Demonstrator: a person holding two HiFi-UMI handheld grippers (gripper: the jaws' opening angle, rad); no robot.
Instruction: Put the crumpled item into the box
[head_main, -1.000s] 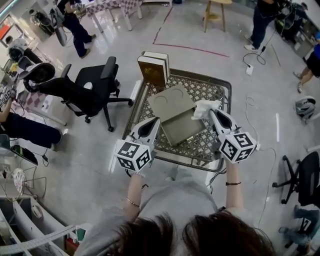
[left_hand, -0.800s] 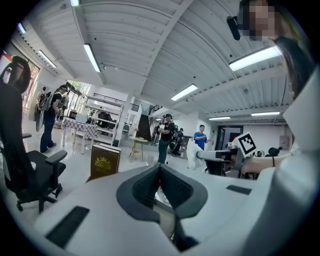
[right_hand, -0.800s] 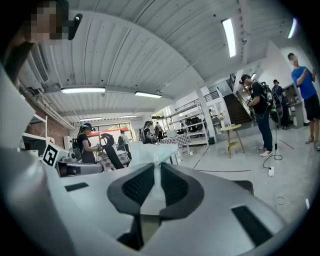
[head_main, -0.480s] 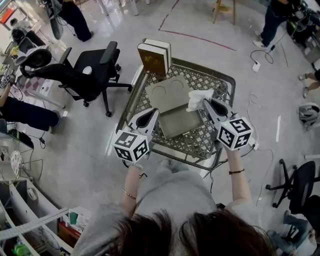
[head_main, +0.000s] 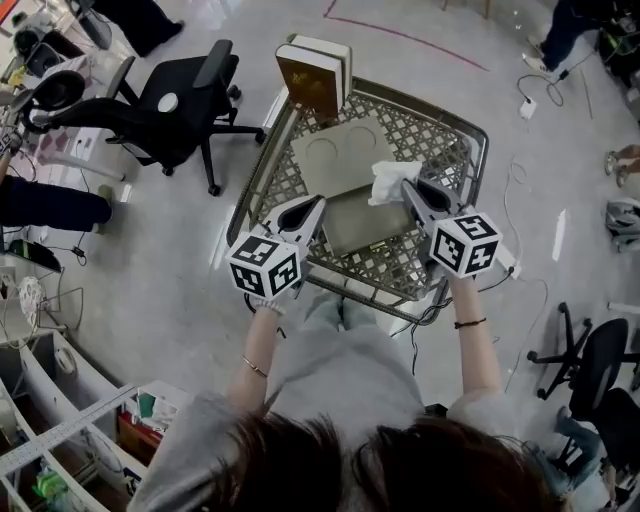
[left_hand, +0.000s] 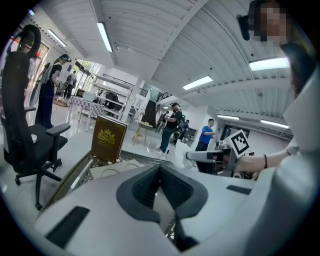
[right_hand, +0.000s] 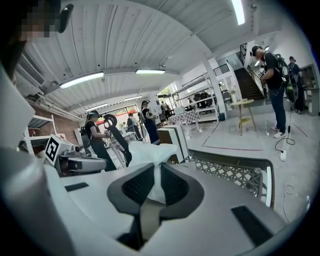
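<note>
Two grippers reach over a wire-mesh cart (head_main: 482, 160). My right gripper (head_main: 408, 190) has its fingers clamped on a crumpled white tissue (head_main: 392, 178), which bulges out past the fingertips and hangs by the far right corner of an open grey box (head_main: 362, 220) lying in the cart. My left gripper (head_main: 312, 205) has its fingers pressed together with nothing between them, just beside the box's left edge. A grey lid (head_main: 338, 152) lies beyond the box, and a brown gift box (head_main: 308, 85) stands at the cart's far rim.
</note>
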